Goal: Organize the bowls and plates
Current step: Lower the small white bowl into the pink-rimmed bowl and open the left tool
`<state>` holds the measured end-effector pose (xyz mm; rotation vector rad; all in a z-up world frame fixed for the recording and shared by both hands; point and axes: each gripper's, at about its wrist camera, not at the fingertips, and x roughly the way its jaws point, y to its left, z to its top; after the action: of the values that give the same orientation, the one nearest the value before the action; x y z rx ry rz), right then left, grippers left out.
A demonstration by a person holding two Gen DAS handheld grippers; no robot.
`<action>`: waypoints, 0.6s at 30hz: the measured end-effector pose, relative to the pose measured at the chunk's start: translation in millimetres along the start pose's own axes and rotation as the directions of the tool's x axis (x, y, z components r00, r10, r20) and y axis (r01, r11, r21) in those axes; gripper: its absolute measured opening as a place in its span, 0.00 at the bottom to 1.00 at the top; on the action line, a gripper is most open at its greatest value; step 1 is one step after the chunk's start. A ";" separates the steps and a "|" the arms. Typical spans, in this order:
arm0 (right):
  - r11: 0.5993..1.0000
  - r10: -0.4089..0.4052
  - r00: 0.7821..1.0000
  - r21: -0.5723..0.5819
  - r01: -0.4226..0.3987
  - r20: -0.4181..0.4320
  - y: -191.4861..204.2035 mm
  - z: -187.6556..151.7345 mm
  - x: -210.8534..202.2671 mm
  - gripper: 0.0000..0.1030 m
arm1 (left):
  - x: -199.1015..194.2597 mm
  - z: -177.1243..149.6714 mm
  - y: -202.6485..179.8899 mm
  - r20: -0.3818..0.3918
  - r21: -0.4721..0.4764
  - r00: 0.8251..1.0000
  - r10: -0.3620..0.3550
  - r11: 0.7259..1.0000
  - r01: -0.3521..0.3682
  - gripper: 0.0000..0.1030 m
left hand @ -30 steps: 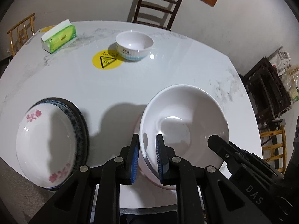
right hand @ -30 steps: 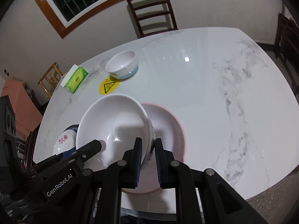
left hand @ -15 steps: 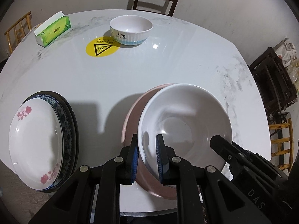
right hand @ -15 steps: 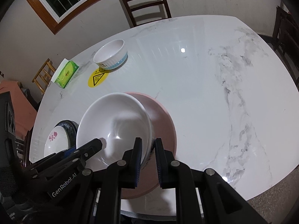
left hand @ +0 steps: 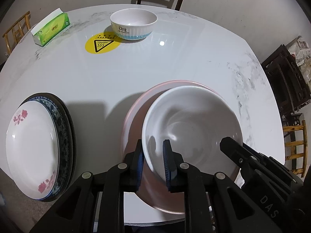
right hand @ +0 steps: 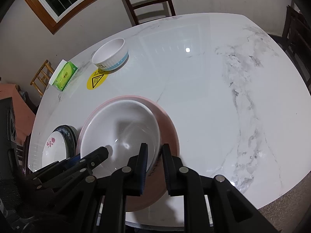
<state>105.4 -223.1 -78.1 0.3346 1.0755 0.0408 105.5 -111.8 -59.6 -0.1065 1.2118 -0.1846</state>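
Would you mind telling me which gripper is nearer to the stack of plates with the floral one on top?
Left. The left gripper clamps the big white bowl on the rim nearest the plate stack; the right gripper clamps the bowl's opposite rim, farther away.

Pink plate largely hidden beneath white bowl; darker plates mostly covered by floral plate.

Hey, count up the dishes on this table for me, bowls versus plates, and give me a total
Bowls: 3, the big white bowl, the pink bowl under it, the small white bowl.
Plates: 2 at least, the flowered plate on a dark-rimmed plate.
Total: 5
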 end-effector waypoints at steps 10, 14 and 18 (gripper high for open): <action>1.000 0.003 1.000 -0.001 -0.003 -0.003 0.7 0.6 0.1 0.17 | -3.4 0.7 0.4 0.013 0.010 1.000 0.000 1.000 0.000 0.18; 1.000 0.003 1.000 0.002 -0.003 -0.004 0.2 0.6 0.0 0.17 | -3.6 0.4 -0.7 0.016 0.016 1.000 0.003 1.000 -0.003 0.20; 1.000 0.002 1.000 0.006 -0.002 -0.007 1.1 0.9 -0.2 0.17 | -4.5 0.3 -1.2 0.019 0.026 1.000 -0.001 1.000 0.001 0.22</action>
<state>106.2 -222.3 -77.2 0.3411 1.0826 0.0403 104.1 -112.1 -55.1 -0.0858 1.1900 -0.2001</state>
